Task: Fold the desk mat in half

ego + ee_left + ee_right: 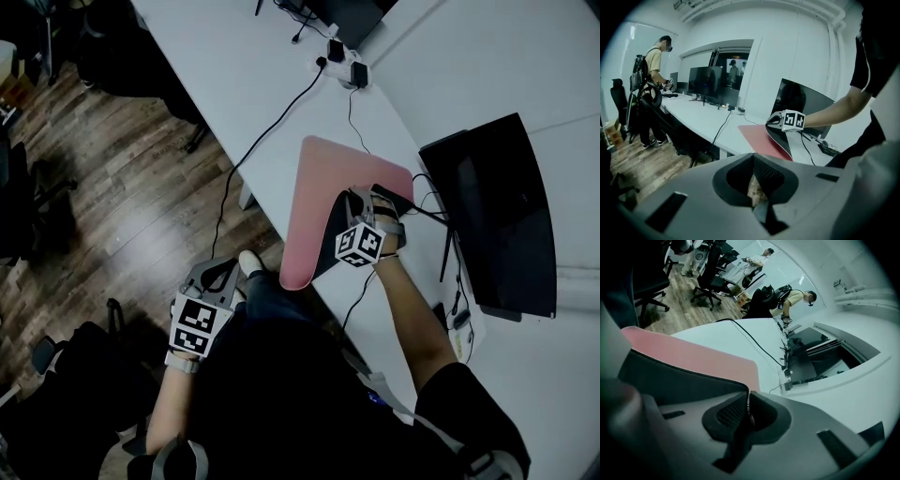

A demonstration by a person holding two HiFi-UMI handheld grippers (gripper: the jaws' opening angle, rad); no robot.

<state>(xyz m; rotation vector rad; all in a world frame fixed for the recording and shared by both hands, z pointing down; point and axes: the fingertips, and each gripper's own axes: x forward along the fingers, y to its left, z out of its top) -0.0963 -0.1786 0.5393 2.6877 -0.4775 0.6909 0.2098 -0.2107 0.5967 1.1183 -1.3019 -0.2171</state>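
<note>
The pink desk mat (323, 183) lies on the white table (234, 66), its near end hanging a little over the table's edge. My right gripper (363, 201) is shut on the mat's right edge and holds it lifted, so the dark underside (334, 242) faces up. In the right gripper view the stitched edge runs between the shut jaws of the right gripper (749, 409), with the pink top (689, 355) beyond. My left gripper (218, 275) hangs off the table over the floor, jaws shut and empty. From the left gripper (760, 202) I see the mat (757, 138) and the right gripper (779, 120).
A dark monitor (495, 220) stands right of the mat, with cables (441, 234) beside it. A black cable (272, 127) crosses the table to adapters (347, 66). Wooden floor (112, 187) lies left. A person with a backpack (649, 89) stands farther along the table.
</note>
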